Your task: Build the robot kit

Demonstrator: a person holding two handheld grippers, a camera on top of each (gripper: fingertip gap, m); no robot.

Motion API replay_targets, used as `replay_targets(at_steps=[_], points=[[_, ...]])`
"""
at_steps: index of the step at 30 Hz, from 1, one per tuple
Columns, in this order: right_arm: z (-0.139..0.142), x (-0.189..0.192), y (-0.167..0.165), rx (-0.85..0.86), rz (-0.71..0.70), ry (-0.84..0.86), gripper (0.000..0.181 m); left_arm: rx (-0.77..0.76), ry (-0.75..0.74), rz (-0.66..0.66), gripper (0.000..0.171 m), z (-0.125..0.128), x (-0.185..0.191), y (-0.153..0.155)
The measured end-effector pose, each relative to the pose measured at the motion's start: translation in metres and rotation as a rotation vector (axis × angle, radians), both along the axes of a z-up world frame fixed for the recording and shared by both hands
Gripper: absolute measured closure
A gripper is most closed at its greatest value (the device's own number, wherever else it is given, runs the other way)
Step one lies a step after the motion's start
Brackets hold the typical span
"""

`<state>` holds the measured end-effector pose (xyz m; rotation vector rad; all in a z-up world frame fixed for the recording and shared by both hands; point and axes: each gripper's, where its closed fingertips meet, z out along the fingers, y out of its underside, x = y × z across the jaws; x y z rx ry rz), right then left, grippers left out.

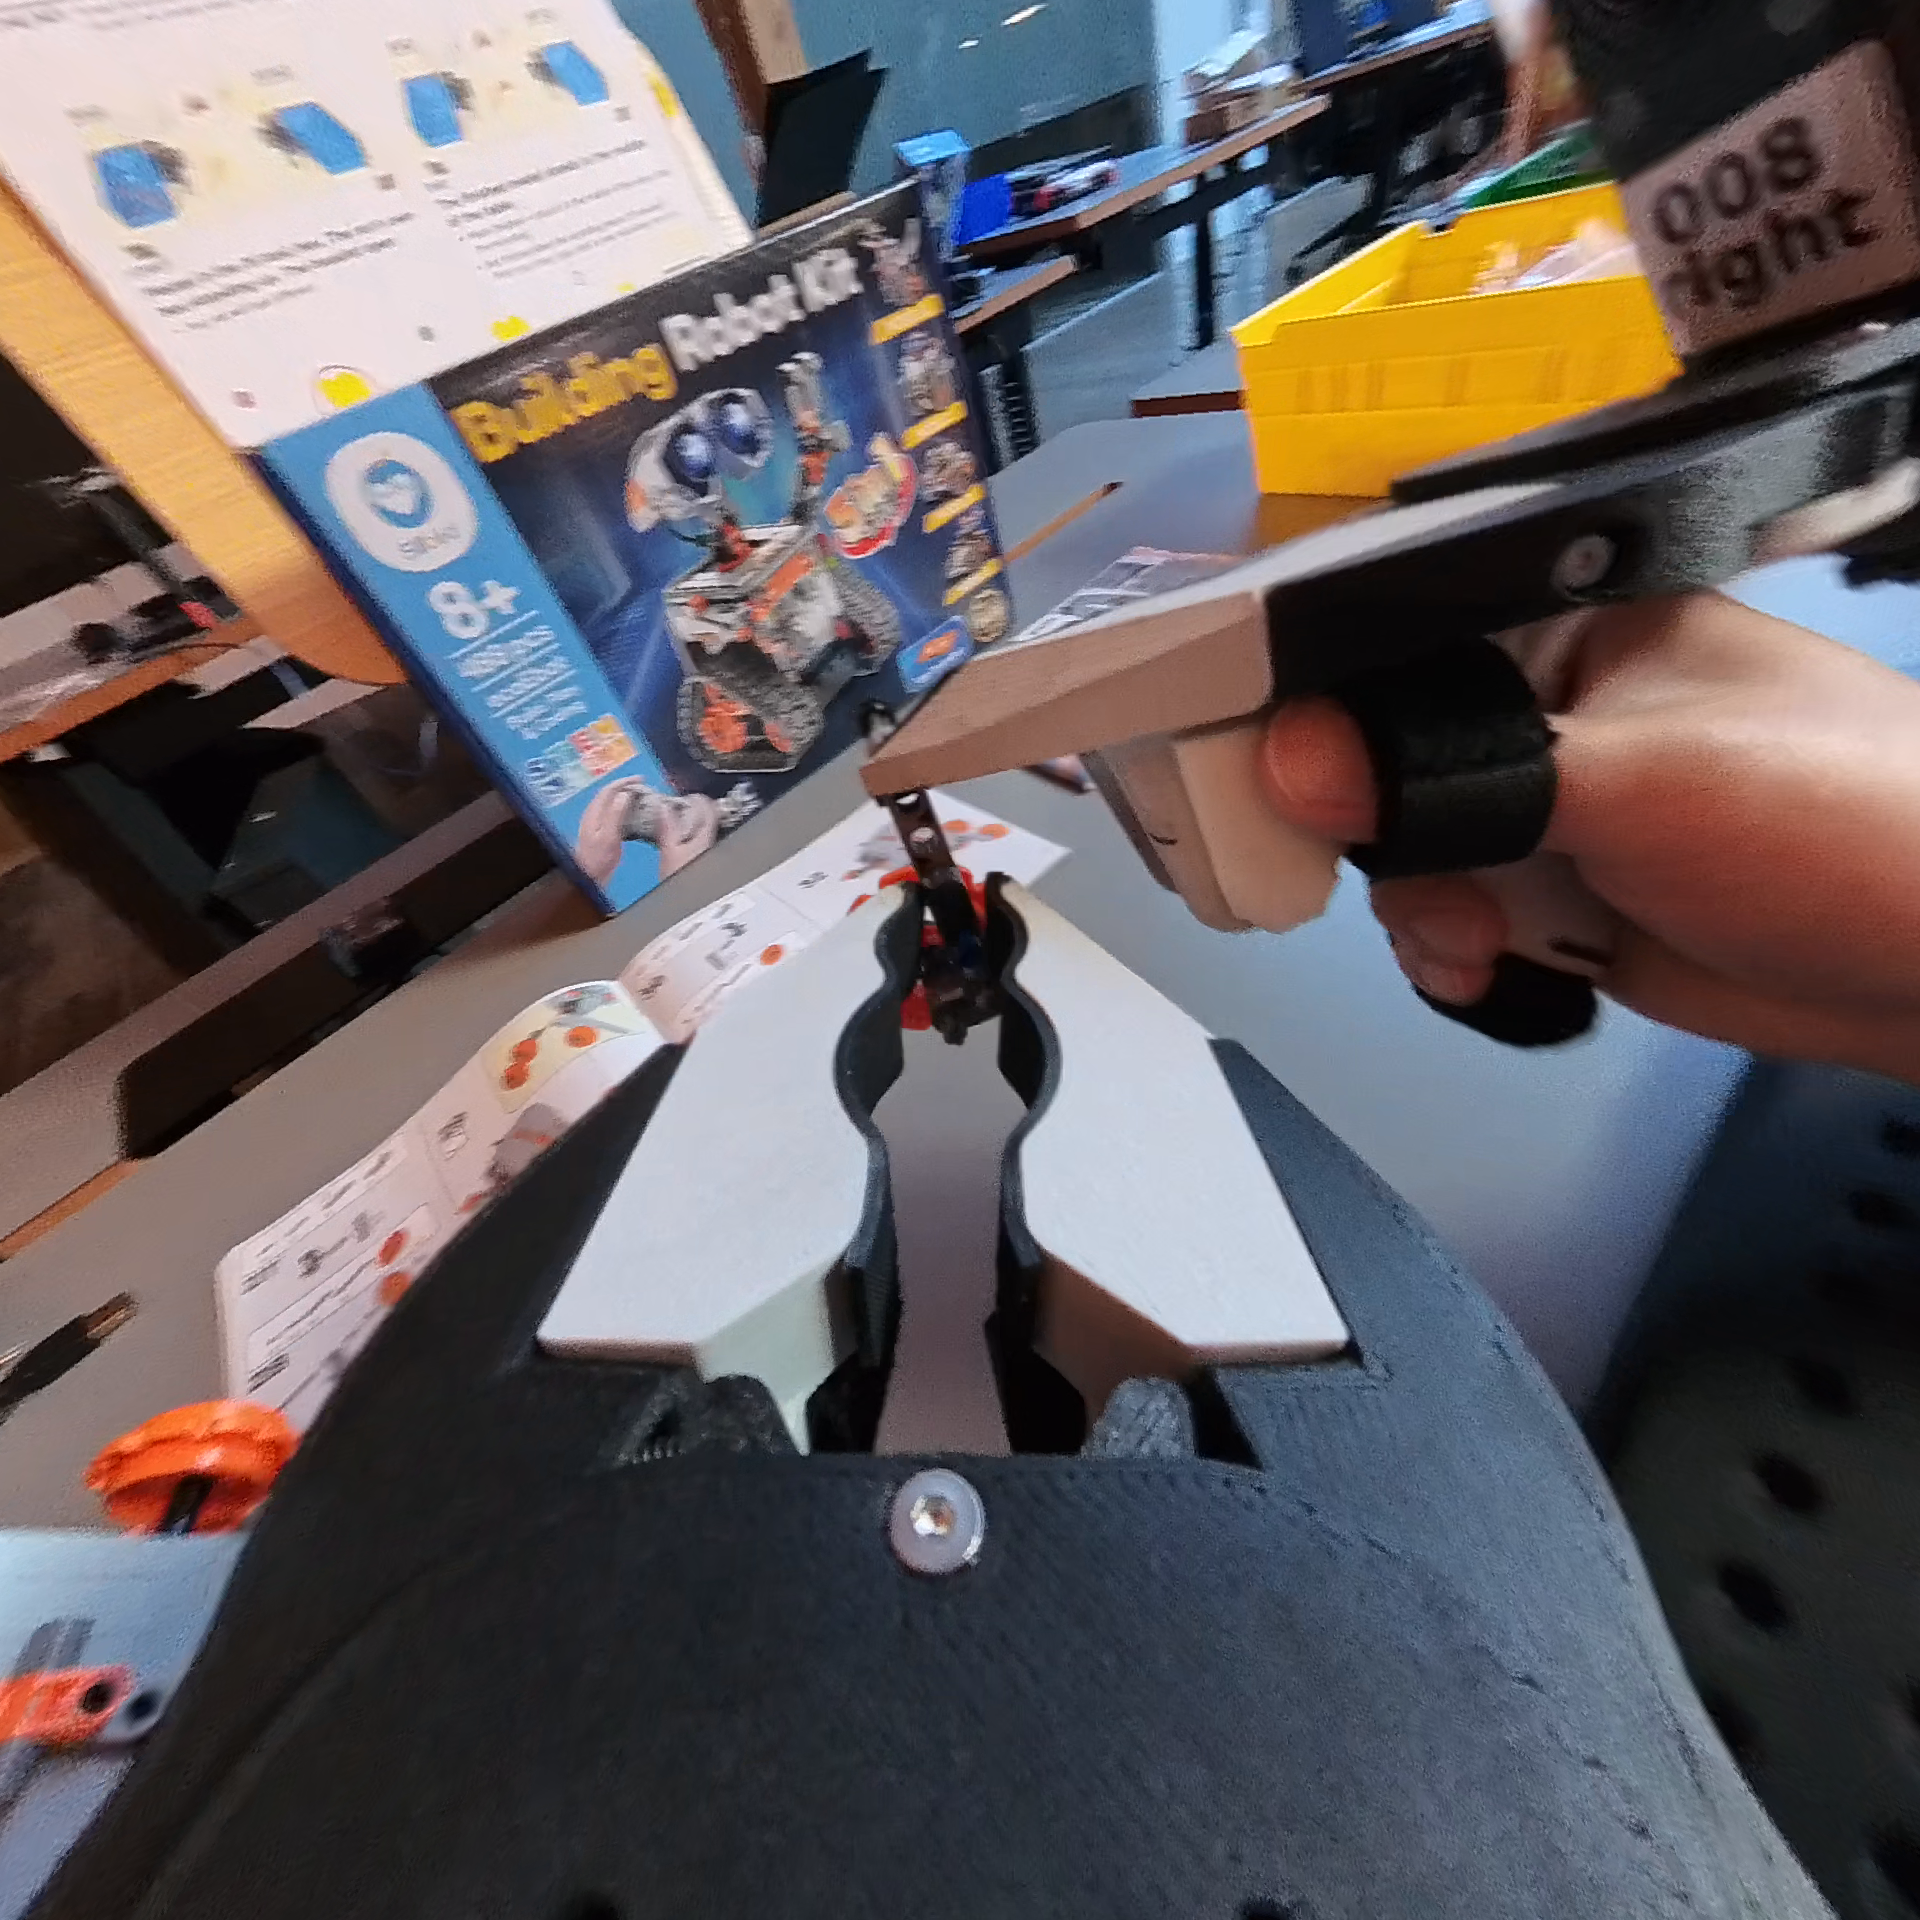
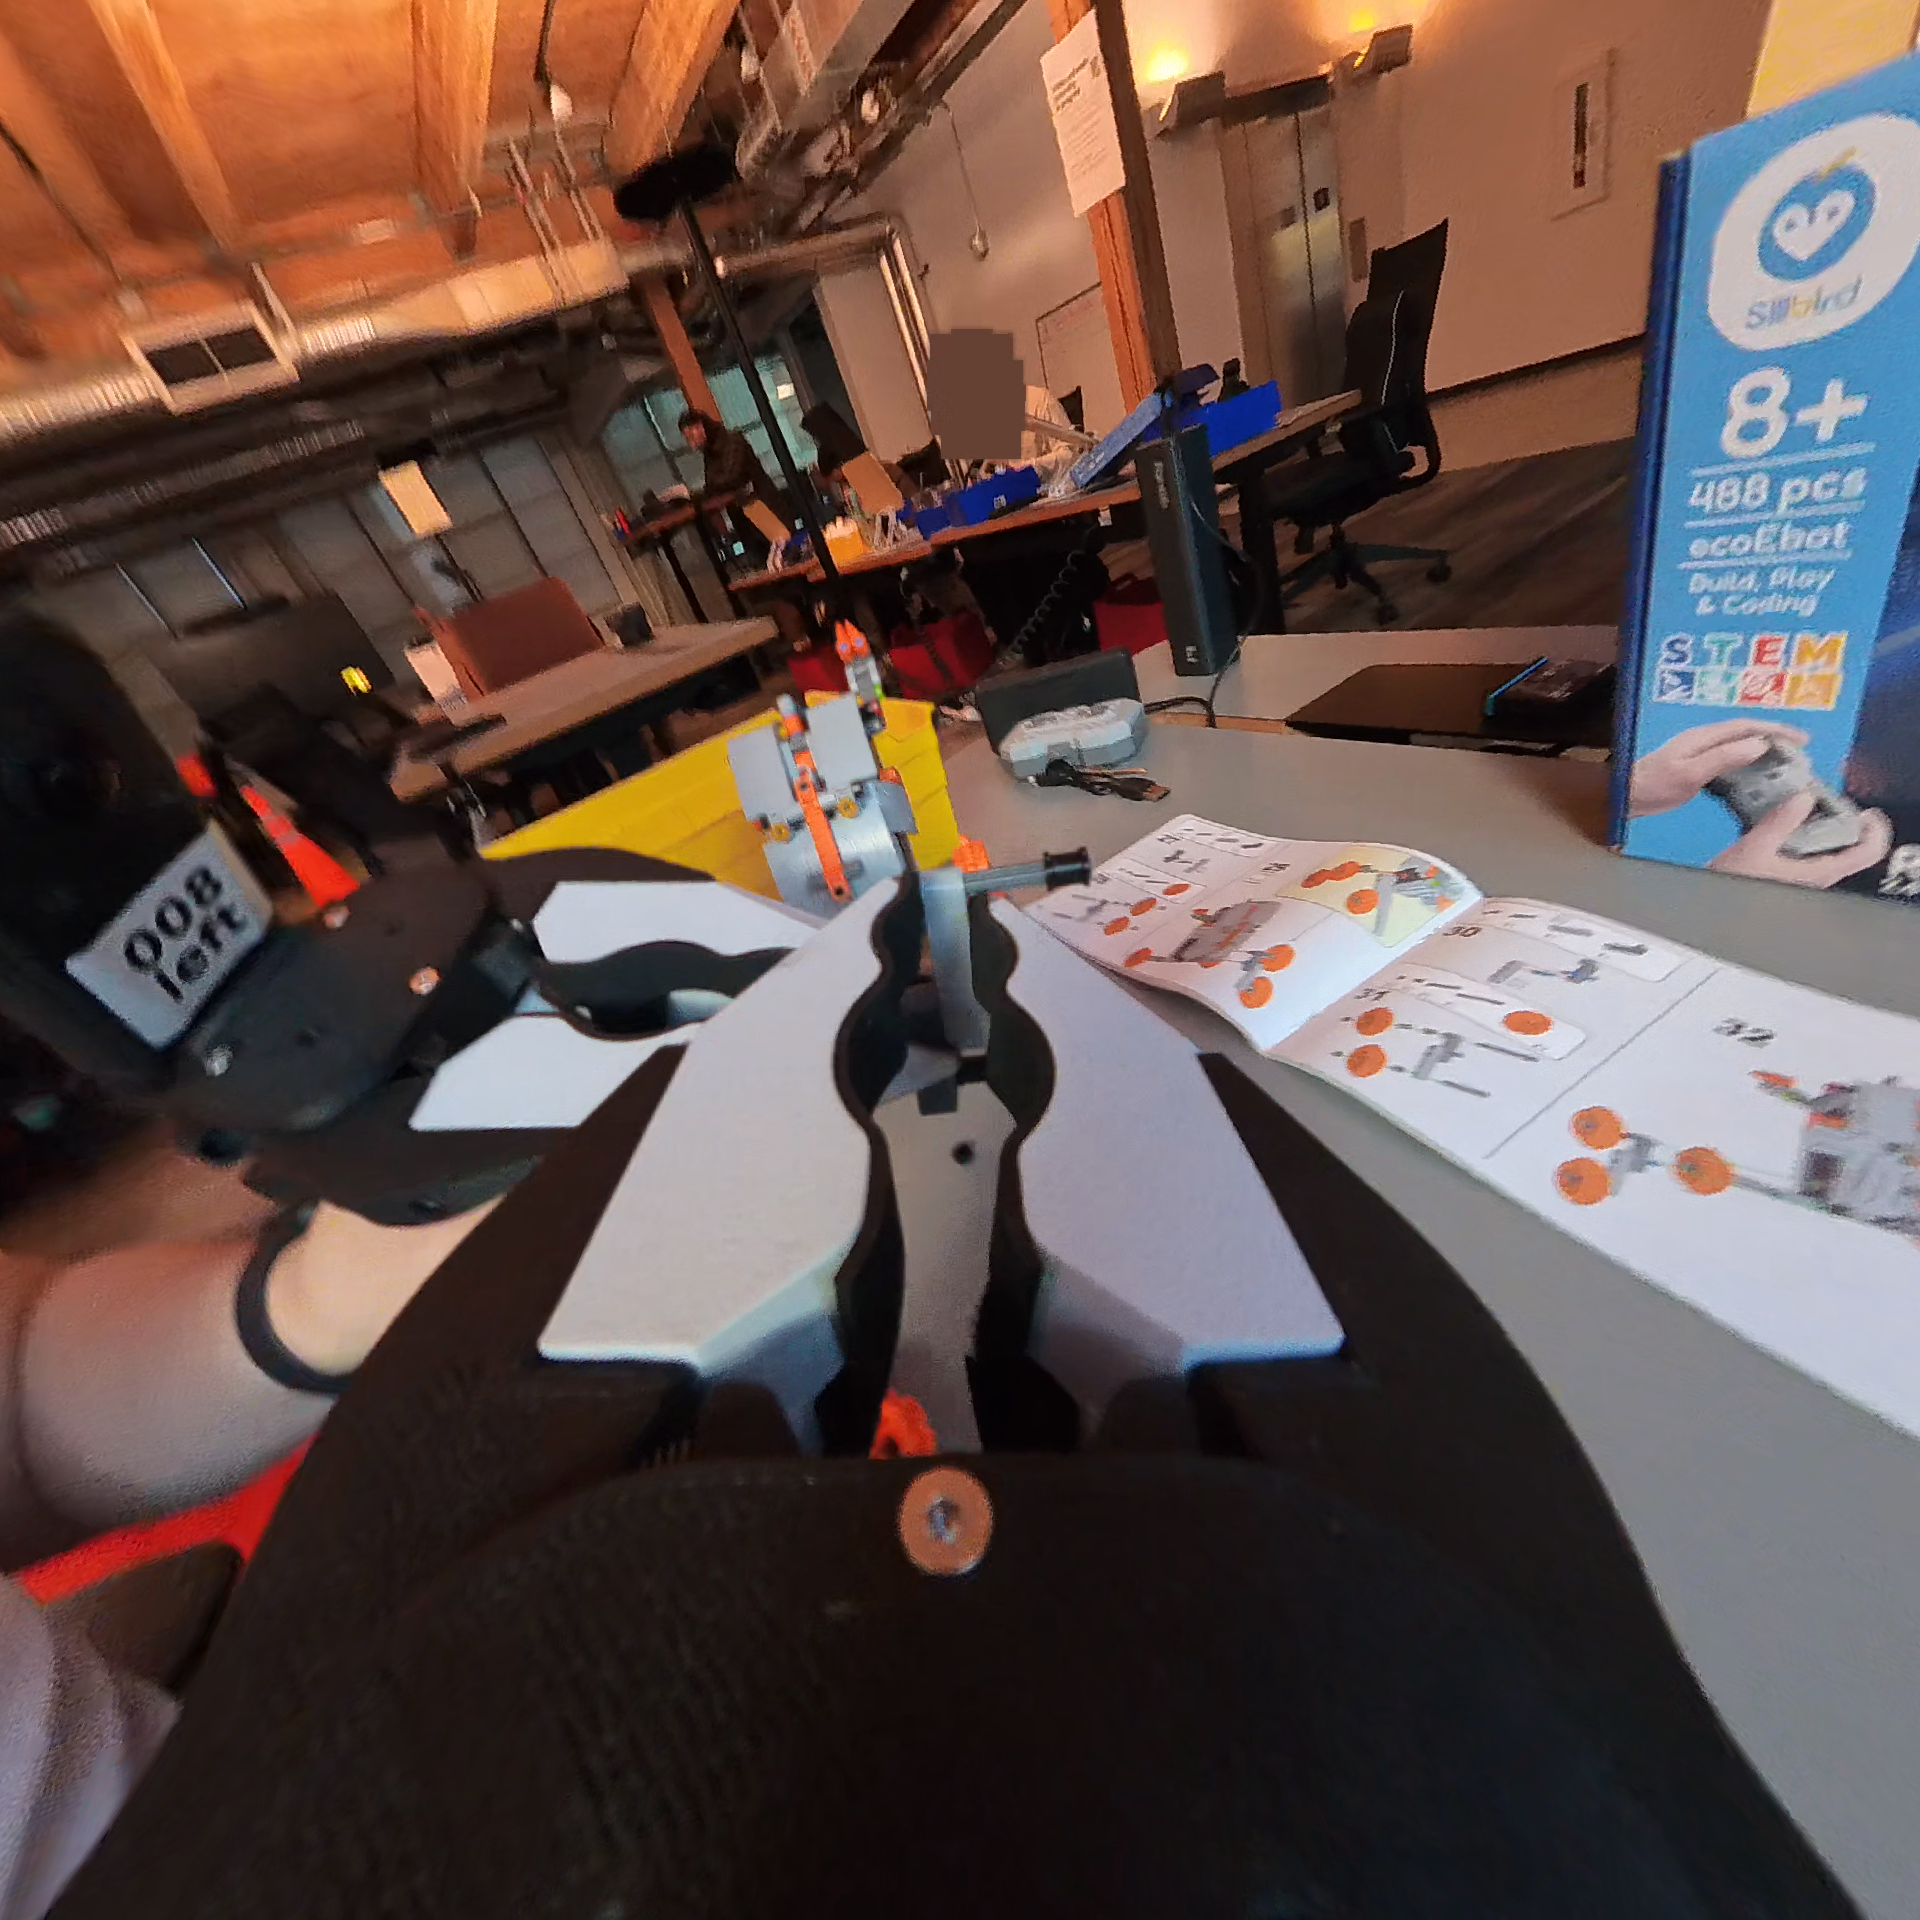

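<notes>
My left gripper (image 1: 951, 909) is shut on a small black beam with holes (image 1: 925, 842). An orange part (image 1: 914, 1003) shows between the jaws beside the beam. The beam's top end reaches the tip of my right gripper (image 1: 883, 764), which a hand holds in from the right. In the right wrist view my right gripper (image 2: 948, 904) is shut on a flat grey piece (image 2: 951, 966) with a grey axle (image 2: 1023, 871) sticking out to the right. The left gripper (image 2: 644, 987) lies close on its left. A grey and orange assembly (image 2: 821, 800) stands just beyond the tips; its support is hidden.
An open instruction booklet (image 1: 520, 1091) (image 2: 1455, 1008) lies on the grey table. A blue kit box (image 1: 665, 582) (image 2: 1787, 468) stands behind it. A yellow bin (image 1: 1434, 364) (image 2: 675, 810) sits nearby. An orange wheel (image 1: 192, 1465) and a grey controller (image 2: 1075, 732) lie on the table. Only a small space, under 4 cm, lies between the two pairs of fingers.
</notes>
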<state>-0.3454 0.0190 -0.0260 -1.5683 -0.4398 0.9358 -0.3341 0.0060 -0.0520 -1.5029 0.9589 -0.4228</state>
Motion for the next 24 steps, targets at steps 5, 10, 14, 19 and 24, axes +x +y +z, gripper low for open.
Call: replay_targets(at_steps=[5, 10, 14, 19, 24], points=[[0.006, 0.009, -0.024, 0.264, 0.130, -0.272, 0.174, -0.064, -0.097, -0.237, 0.153, 0.007, -0.008, -0.021], [-0.010, 0.013, -0.048, 0.517, 0.249, -0.601, 0.174, 0.065, 0.030, -0.411, 0.133, 0.022, -0.019, -0.031], [-0.019, 0.006, -0.062, 0.630, 0.312, -0.695, 0.174, 0.240, 0.209, -0.493, 0.135, 0.018, -0.006, -0.045], [-0.025, 0.006, -0.069, 0.739, 0.296, -0.799, 0.174, 0.282, 0.314, -0.535, 0.136, 0.009, 0.004, -0.052], [-0.031, 0.005, -0.077, 0.772, 0.332, -0.828, 0.174, 0.339, 0.420, -0.577, 0.140, 0.004, 0.003, -0.059]])
